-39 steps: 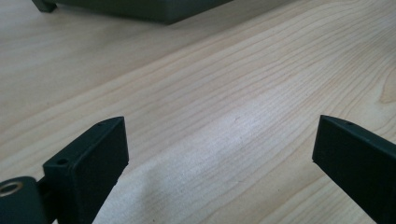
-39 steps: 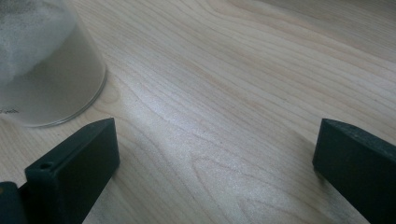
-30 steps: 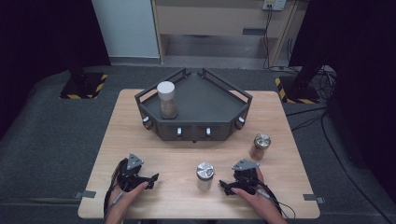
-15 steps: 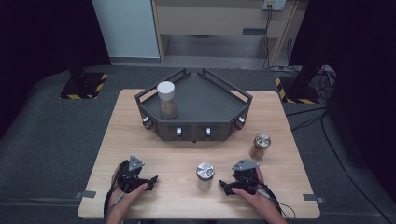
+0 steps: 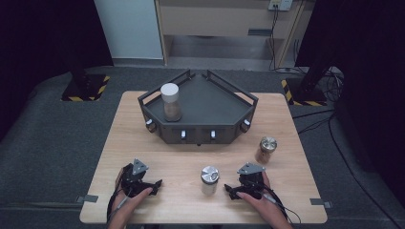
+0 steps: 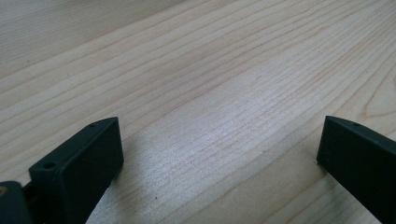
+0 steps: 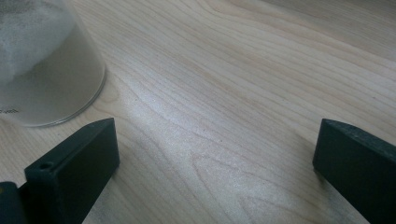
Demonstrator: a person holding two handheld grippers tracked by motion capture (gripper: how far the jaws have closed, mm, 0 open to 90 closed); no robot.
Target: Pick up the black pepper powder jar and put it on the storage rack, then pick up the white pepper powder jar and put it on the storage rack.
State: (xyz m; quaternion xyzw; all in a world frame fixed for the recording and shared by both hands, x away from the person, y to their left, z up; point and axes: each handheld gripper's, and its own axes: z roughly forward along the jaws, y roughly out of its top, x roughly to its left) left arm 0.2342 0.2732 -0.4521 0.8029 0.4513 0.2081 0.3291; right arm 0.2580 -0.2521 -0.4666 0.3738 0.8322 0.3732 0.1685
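My left gripper point(image 5: 154, 183) rests low on the wooden table point(image 5: 191, 157) at the near left, jaws wide apart over bare wood point(image 6: 219, 135). My right gripper point(image 5: 229, 191) rests at the near right, open too point(image 7: 215, 154). A clear jar with a silver lid point(image 5: 209, 179) stands between them, just left of the right gripper; its base point(image 7: 46, 74) appears at the upper left of the right gripper view. A brown jar with a metal lid point(image 5: 265, 150) stands farther right. A white-lidded jar point(image 5: 170, 101) stands on the dark tray point(image 5: 210, 109).
The dark angular tray has a raised rail and several white knobs point(image 5: 183, 135) along its front face, and takes up the table's far middle. Bare wood lies between the tray and the grippers. Dark floor surrounds the table.
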